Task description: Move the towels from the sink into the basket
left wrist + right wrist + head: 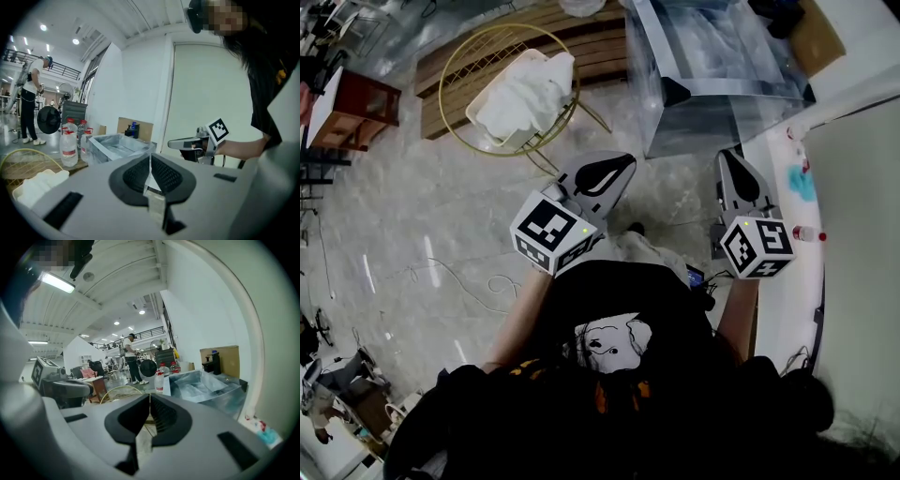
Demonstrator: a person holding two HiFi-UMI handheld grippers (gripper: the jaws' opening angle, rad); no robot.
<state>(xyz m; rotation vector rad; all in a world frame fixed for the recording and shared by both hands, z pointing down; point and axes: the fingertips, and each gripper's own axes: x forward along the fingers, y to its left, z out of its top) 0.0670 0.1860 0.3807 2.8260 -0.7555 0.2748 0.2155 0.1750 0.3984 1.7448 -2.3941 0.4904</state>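
The gold wire basket (465, 58) stands on the floor at the upper left, with white towels (525, 94) heaped in it. The clear-walled sink (722, 56) is at the top right, and I cannot see any towel inside it. My left gripper (619, 167) hovers over the floor between basket and sink, its jaws shut on nothing. My right gripper (733, 164) is held beside the white counter, also shut and empty. The left gripper view shows the towels (37, 185), the basket (18, 153), the sink (119, 145) and the right gripper (192, 143). The right gripper view looks toward the basket (123, 392) and the sink (206, 385).
A slatted wooden bench (525, 37) lies behind the basket, with plastic bottles (70, 145) on it. A red-brown cabinet (356, 112) is at the far left. The white counter (825, 187) runs along the right. Cables trail over the floor. A person (28, 93) stands far off.
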